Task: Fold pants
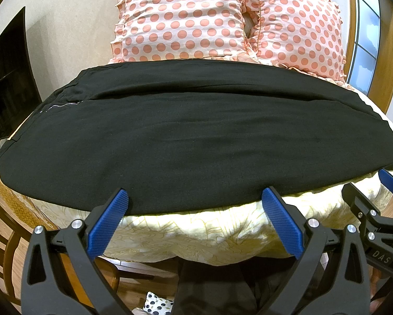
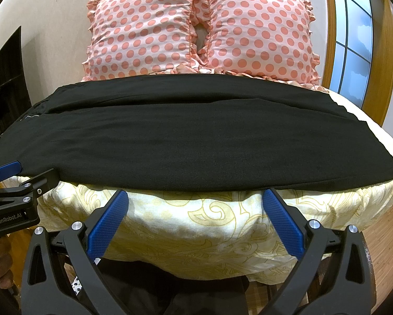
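Left wrist view: pants point(image 1: 191, 136) lay lengthwise on the bed point(image 1: 196, 231), legs seemingly stacked.
Left: crosswise folds, I judged.
Left gripper point(image 1: 195, 200): released, empty.
Right gripper point(image 2: 195, 202): released, empty.

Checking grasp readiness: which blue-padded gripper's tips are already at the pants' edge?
The left gripper: its tips overlap the black pants' near hem; the right gripper sits just short.
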